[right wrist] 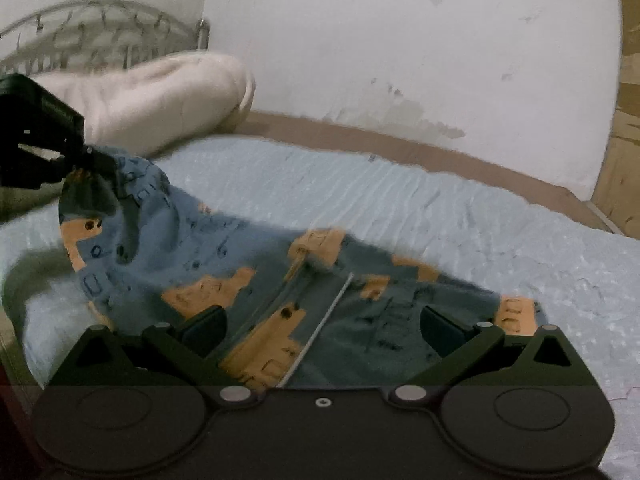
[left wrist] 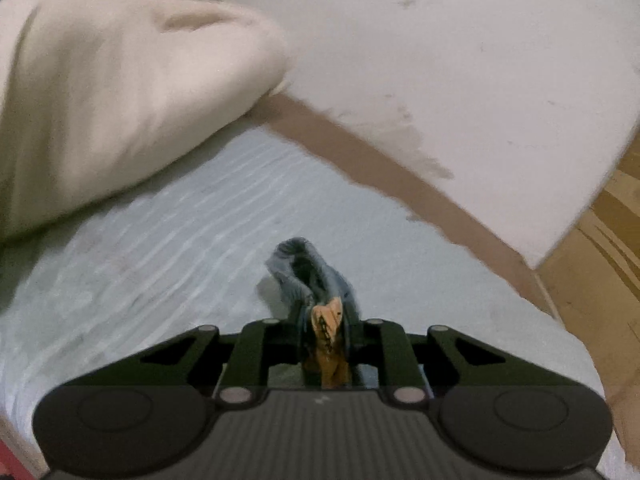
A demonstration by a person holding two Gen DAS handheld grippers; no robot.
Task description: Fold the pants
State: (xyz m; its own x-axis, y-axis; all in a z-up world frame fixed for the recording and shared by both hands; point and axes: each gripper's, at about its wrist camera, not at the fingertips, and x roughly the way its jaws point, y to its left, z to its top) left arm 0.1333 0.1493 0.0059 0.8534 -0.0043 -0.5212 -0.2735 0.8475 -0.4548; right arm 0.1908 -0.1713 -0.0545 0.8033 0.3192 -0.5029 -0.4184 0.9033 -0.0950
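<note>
The pants (right wrist: 224, 264) are blue with orange patches and lie on a light blue bed sheet (right wrist: 400, 192). My left gripper (left wrist: 326, 320) is shut on a bunched edge of the pants (left wrist: 308, 276) and holds it up off the sheet. It also shows in the right wrist view (right wrist: 86, 160) at the far left, lifting that end. My right gripper (right wrist: 320, 328) is open and hovers over the near part of the pants, one finger on each side of a white drawstring (right wrist: 320, 336).
A white pillow (right wrist: 160, 96) lies at the head of the bed by a metal headboard (right wrist: 100, 28). A white wall (right wrist: 400, 40) and a brown bed-frame edge (right wrist: 440, 156) run along the far side. A wooden panel (left wrist: 600, 260) stands at the right.
</note>
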